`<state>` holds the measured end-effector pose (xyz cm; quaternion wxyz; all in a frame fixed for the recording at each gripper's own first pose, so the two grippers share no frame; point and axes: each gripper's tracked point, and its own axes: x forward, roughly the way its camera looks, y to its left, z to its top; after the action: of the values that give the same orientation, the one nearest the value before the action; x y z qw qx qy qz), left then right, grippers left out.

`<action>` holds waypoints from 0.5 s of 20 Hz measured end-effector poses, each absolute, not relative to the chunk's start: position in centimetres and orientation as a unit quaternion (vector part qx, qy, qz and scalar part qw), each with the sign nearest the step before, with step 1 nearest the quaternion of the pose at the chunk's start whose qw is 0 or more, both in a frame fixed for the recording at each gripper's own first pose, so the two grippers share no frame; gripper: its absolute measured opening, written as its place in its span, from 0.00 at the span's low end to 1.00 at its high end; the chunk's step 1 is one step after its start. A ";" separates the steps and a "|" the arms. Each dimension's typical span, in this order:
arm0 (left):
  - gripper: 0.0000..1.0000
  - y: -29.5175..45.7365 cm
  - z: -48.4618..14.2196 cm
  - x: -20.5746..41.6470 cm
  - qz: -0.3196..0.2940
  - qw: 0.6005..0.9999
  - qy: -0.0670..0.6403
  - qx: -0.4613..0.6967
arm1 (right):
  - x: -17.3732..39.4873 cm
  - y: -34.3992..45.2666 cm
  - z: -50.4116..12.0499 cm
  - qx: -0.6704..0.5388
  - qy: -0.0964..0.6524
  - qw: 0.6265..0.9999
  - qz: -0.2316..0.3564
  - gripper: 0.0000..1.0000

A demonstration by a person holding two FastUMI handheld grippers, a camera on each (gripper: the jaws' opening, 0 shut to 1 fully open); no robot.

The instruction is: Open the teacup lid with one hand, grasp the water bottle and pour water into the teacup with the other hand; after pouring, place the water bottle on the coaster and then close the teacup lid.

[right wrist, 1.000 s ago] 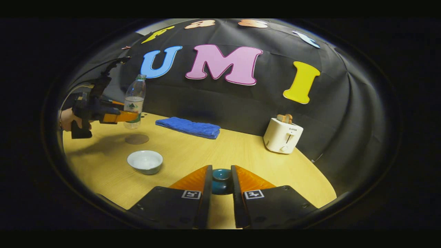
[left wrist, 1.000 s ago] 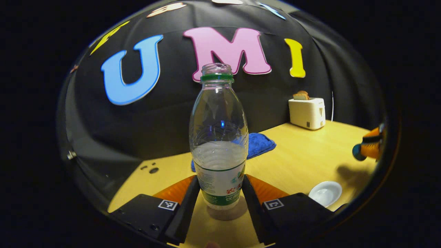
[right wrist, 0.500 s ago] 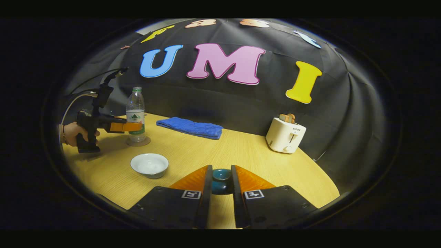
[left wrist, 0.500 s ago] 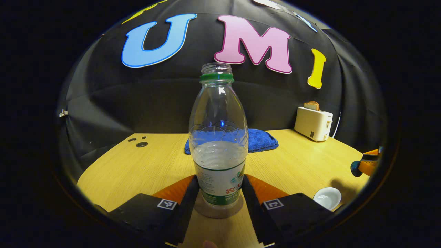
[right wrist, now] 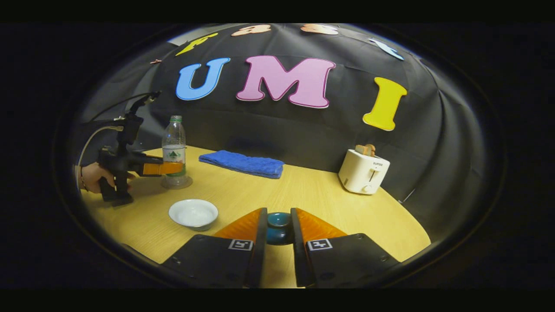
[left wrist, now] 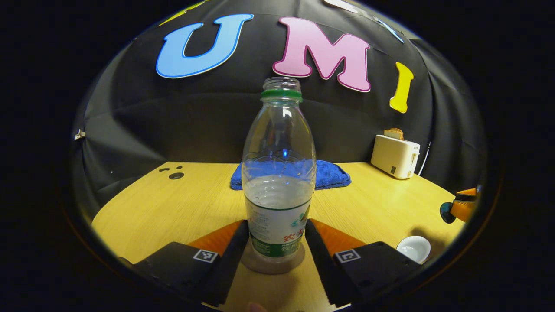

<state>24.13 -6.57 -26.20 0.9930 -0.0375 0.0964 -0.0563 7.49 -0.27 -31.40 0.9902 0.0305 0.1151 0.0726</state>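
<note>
An uncapped clear water bottle point(left wrist: 278, 182) with a green neck ring, about half full, stands upright on the round brown coaster point(left wrist: 273, 265). My left gripper point(left wrist: 277, 236) is shut on its labelled lower part, one finger on each side. The right gripper view shows the same bottle point(right wrist: 174, 147), the coaster point(right wrist: 177, 184), the left gripper point(right wrist: 173, 168) and the hand holding it. The white teacup point(right wrist: 193, 213) stands uncovered in front of the coaster; it also appears as the teacup point(left wrist: 414, 248). My right gripper point(right wrist: 279, 229) is shut on the teal teacup lid point(right wrist: 279, 220), held above the table.
A folded blue towel point(right wrist: 243, 163) lies at the back of the wooden table point(right wrist: 312, 195). A white toaster point(right wrist: 363, 174) with bread in it stands at the back right. The black cloth wall closes the far side. Small dark holes point(left wrist: 175, 175) mark the table's far left.
The left gripper brought the bottle down from above the table onto the coaster and levelled out. The right gripper with the lid barely moved.
</note>
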 end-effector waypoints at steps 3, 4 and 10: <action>0.96 -6.4 -27.1 24.1 -0.044 0.993 0.105 -0.040 | 7.7 1.1 -30.4 0.054 0.109 0.989 0.086 0.27; 0.96 -6.2 -27.1 23.6 -0.042 0.993 0.106 -0.040 | 7.7 1.9 -30.0 0.074 0.105 0.987 0.094 0.30; 0.96 -5.2 -27.9 19.5 -0.019 0.992 0.112 -0.054 | 8.1 7.8 -28.7 0.136 0.094 0.974 0.152 0.29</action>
<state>19.45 -5.22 -27.86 0.9920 -0.0541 0.1124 -0.0194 8.13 7.78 -28.69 0.9744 0.1362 0.0945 0.1521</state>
